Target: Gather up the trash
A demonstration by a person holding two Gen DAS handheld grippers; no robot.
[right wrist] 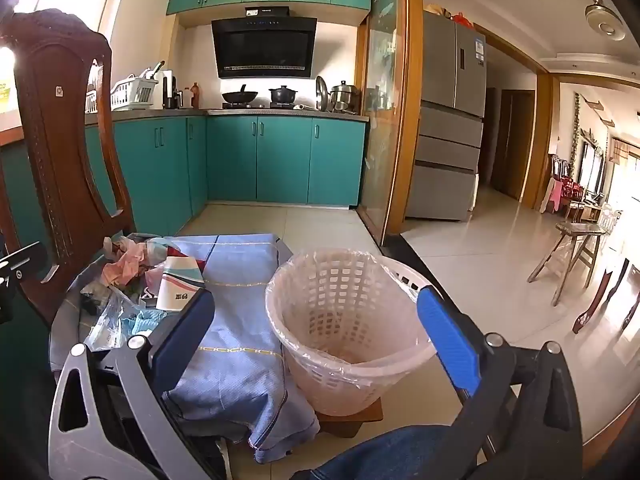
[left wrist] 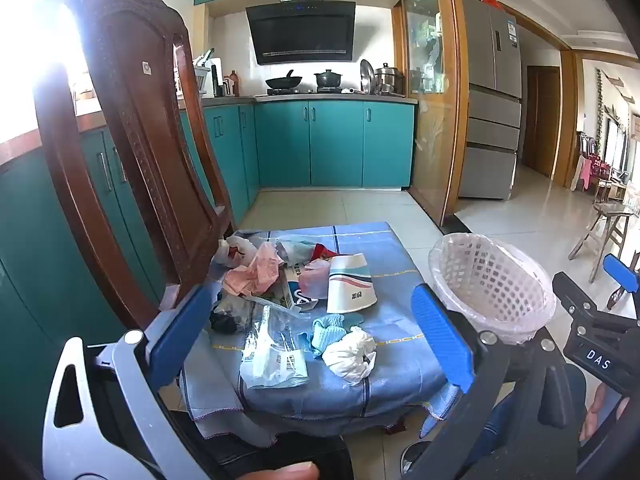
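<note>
Trash lies heaped on a low table under a blue cloth: a crumpled white tissue, a clear plastic wrapper, a light blue cloth scrap, a flattened paper cup, pink crumpled paper. A white lattice basket lined with a clear bag stands to the right of the table. My left gripper hovers open before the pile, nothing between its blue fingers. My right gripper is open in front of the basket, empty; it also shows at the right edge.
A dark carved wooden chair stands close at the left of the table. Teal kitchen cabinets run behind, a glass sliding door and a fridge to the right. A wooden stool stands on the tiled floor at far right.
</note>
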